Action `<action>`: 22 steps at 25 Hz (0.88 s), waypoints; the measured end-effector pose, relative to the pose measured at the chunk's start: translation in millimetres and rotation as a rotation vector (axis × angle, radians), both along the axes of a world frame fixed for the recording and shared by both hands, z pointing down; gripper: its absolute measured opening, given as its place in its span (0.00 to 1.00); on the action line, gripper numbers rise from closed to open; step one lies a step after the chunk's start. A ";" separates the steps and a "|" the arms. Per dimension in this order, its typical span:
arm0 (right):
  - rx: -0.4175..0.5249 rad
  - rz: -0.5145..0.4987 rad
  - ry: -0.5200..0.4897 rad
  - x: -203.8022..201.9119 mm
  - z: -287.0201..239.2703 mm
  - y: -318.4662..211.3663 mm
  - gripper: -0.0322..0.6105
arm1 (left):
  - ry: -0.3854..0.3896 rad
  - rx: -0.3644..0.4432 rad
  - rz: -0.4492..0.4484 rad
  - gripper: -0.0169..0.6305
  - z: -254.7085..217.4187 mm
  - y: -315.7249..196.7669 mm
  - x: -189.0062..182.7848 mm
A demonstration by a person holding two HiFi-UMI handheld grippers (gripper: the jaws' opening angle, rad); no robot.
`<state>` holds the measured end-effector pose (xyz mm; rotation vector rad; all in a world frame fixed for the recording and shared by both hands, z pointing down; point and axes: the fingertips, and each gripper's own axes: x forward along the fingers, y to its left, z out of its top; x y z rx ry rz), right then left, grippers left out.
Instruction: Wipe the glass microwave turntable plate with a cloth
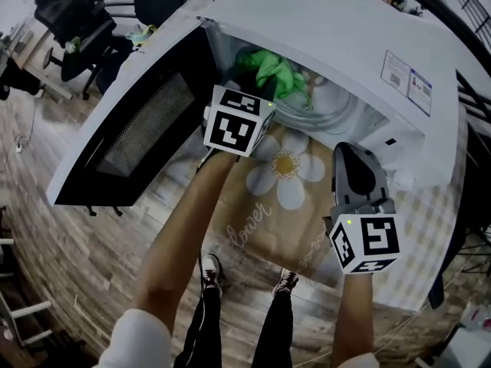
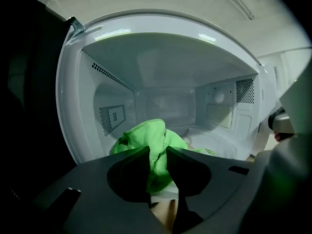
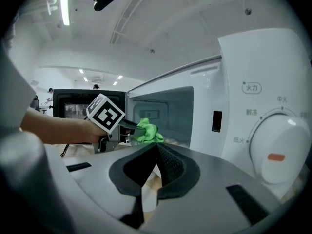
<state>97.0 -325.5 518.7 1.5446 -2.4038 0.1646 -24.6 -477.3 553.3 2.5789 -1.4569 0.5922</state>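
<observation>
Cloth (image 2: 146, 135) in left tool (image 2: 158, 150), at mouth of microwave (image 1: 322, 21).
I read the left tool clamped on the green cloth just inside the cavity, over the glass turntable plate (image 1: 326, 110) on its floor; contact unclear. Right tool (image 3: 155, 147) jaws together, empty, outside near the dial (image 3: 280, 152).

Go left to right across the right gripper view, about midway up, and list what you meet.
forearm → left gripper → green cloth, pinched in that gripper → dark slot in the microwave front → white dial
</observation>
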 end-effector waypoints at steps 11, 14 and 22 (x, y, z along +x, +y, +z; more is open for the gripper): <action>-0.031 0.004 0.001 -1.1 13.1 15.6 0.07 | 0.095 -0.080 0.242 0.19 2.2 79.2 67.1; -0.025 0.003 0.009 -0.8 12.0 16.7 0.07 | 0.113 -0.074 0.327 0.19 -6.1 91.5 87.4; -0.038 0.024 0.005 5.2 9.5 14.0 0.07 | 0.125 0.085 0.122 0.19 -35.0 37.7 48.2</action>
